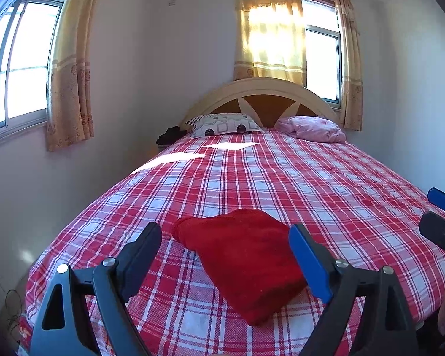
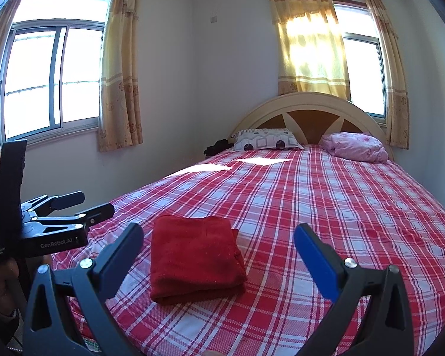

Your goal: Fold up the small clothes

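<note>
- a folded red cloth [image 2: 195, 256] lies flat on the bed [image 1: 326, 184], near the foot edge and toward its left corner, on the red-and-white checked sheet [image 2: 326, 207].
- the cloth is a thick rectangle with its layers stacked; one corner of a lower layer peeks out along its right side in the right wrist view.
- the left gripper [image 1: 225, 234] hangs above the foot edge with its jaws spread wide; the cloth shows in the gap between them, and neither finger touches it.
- the right gripper [image 2: 219, 233] hangs beside it, also spread wide, with the cloth showing toward its left finger and no contact with either.
- in the right wrist view the left gripper stands off the bed's left side, near the cloth but apart from it.
- at the head edge sit a patterned pillow [image 1: 225, 124] on the left and a pink pillow [image 1: 313, 129] on the right, against the arched headboard [image 1: 264, 89].
- sun patches fall on the sheet just before the patterned pillow.
</note>
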A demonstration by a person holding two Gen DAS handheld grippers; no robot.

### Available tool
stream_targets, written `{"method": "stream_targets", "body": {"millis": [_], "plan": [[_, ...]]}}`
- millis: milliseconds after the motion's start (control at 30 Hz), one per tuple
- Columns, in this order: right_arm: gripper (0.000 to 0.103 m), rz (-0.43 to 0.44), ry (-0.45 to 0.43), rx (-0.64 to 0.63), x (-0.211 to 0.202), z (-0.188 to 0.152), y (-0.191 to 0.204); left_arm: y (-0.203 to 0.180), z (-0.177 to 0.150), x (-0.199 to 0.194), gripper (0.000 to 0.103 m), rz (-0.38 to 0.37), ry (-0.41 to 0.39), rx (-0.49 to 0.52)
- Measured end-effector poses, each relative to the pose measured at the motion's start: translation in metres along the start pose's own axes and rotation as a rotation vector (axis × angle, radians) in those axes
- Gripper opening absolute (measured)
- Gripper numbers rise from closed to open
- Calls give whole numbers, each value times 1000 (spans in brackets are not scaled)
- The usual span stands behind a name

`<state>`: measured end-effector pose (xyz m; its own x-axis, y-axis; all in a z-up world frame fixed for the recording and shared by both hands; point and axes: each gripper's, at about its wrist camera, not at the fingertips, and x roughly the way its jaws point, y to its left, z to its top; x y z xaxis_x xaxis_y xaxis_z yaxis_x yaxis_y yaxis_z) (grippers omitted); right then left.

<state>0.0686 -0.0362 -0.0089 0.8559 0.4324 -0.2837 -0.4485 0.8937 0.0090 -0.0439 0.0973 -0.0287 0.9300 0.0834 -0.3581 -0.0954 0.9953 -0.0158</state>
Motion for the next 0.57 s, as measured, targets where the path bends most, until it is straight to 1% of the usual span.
{"method": "stream_targets", "body": {"millis": [300,567], "plan": [[103,9,14,5,2,-2,1,6,0,4,89,9,9,-21],[103,12,39,4,8,-8,1,5,-3,4,90,-8,-8,-15]]}}
